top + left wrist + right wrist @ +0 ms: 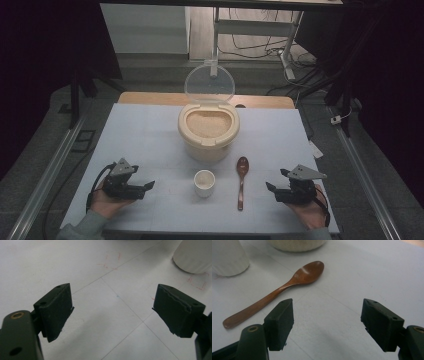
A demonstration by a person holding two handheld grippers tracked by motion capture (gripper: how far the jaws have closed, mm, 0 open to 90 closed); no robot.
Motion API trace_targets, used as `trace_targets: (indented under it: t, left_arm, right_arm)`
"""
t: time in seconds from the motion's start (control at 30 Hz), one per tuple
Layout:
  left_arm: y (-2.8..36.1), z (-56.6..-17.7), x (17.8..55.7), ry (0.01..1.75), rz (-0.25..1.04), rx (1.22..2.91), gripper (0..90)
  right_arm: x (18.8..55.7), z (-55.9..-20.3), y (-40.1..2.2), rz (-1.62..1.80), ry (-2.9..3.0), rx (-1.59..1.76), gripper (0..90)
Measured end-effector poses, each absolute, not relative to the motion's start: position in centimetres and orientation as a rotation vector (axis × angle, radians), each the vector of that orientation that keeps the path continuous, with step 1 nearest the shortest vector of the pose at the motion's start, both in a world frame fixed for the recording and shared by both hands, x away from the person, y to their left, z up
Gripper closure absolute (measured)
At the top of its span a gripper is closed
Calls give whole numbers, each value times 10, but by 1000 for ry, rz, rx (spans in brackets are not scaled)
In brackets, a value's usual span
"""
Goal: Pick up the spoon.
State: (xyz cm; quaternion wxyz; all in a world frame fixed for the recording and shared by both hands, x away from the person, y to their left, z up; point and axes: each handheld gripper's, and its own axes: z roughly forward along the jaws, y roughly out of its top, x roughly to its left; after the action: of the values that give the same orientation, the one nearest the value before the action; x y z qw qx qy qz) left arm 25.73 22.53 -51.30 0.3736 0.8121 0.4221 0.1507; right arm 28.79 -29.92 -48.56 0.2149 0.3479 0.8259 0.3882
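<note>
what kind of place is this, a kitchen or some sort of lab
Most likely a lab or recording setup, not a kitchen. The white table carries drawn grid lines and red position marks, loose cables trail over the floor behind it, and dark curtains close off the sides.

- A white worktop (pixel 150 135) with thin lines on it and small red marks.
- A round cream tub (pixel 208 131) full of pale grains, near the middle of the worktop.
- Its see-through lid (pixel 209 84) stands open at the back.
- A small white cup (pixel 204 183) stands in front of the tub.
- A brown wooden spoon (pixel 242 181) lies just right of the cup, bowl end toward the tub.
- Cables (pixel 260 50) lie on the floor behind the worktop.
</note>
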Motion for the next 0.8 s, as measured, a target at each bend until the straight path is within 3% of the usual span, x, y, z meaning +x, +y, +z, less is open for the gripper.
trace_targets:
  t: [0.8]
  left_arm:
    - [221,-517,255,1043,389,2119,150]
  right_arm:
    - [276,-452,-223,836,2370,1340,312]
